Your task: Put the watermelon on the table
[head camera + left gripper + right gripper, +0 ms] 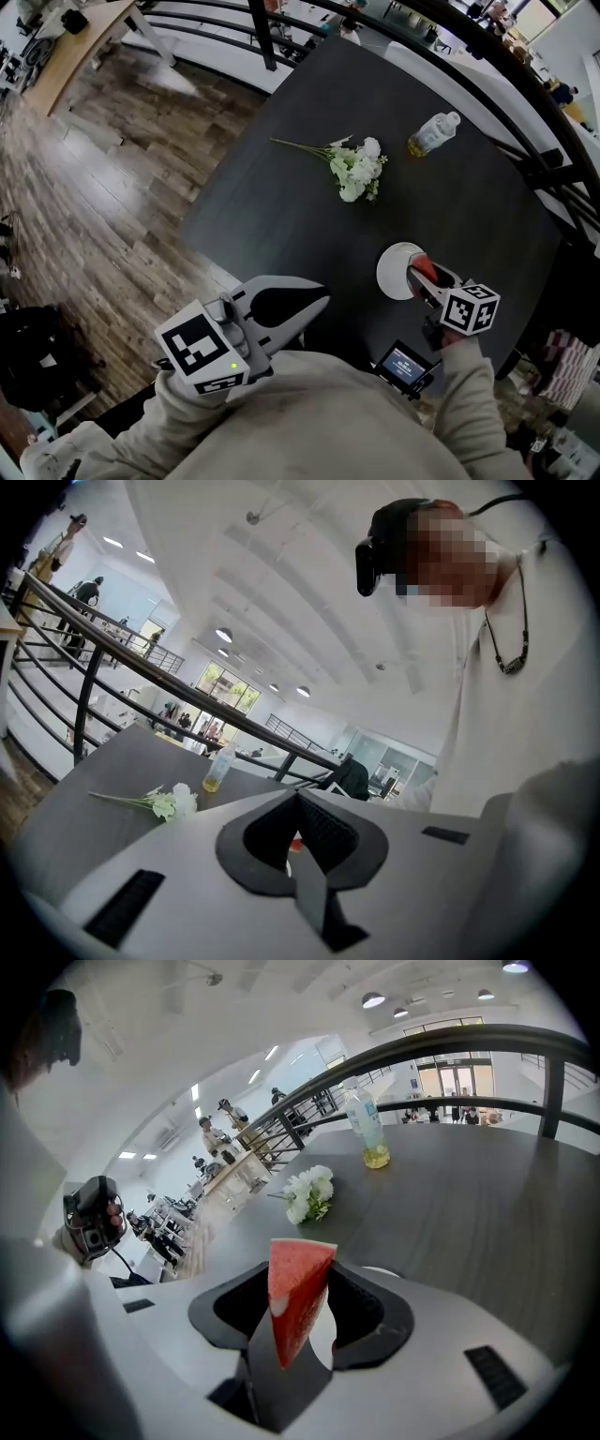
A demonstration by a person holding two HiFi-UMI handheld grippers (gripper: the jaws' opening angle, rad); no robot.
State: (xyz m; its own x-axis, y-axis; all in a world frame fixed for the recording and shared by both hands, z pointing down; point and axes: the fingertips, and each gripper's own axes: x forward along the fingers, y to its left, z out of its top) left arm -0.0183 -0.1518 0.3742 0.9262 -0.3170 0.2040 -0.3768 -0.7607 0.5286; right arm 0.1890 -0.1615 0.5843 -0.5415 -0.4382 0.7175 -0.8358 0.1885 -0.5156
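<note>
Red watermelon point(298, 1293), a wedge with a thin pale-green rind on its top edge, stands clamped between the jaws of the right gripper point(300, 1271), point downward. In the head view it hangs over a white plate point(392, 265) near the table's front edge; whether it touches the plate cannot be told. The left gripper point(298, 795) is held close to the person's chest, its jaws closed tip to tip with nothing between them.

Little writing can be read. The clear bottle point(433, 134), with yellowish liquid in its bottom, shows no legible label, and the lit small screen point(405, 363) by the person's waist is too small to read. Each gripper's cube point(471, 307) carries black-and-white square markers.

The table point(281, 216) is dark and matte, with a faint grain. A bunch of white flowers point(356, 169) lies on it, well apart from the plate and near the bottle. Grey-brown wooden flooring point(103, 187) lies beyond the table, and a black railing point(525, 103) runs past its far side. The hall beyond has a white ceiling with round lights.
</note>
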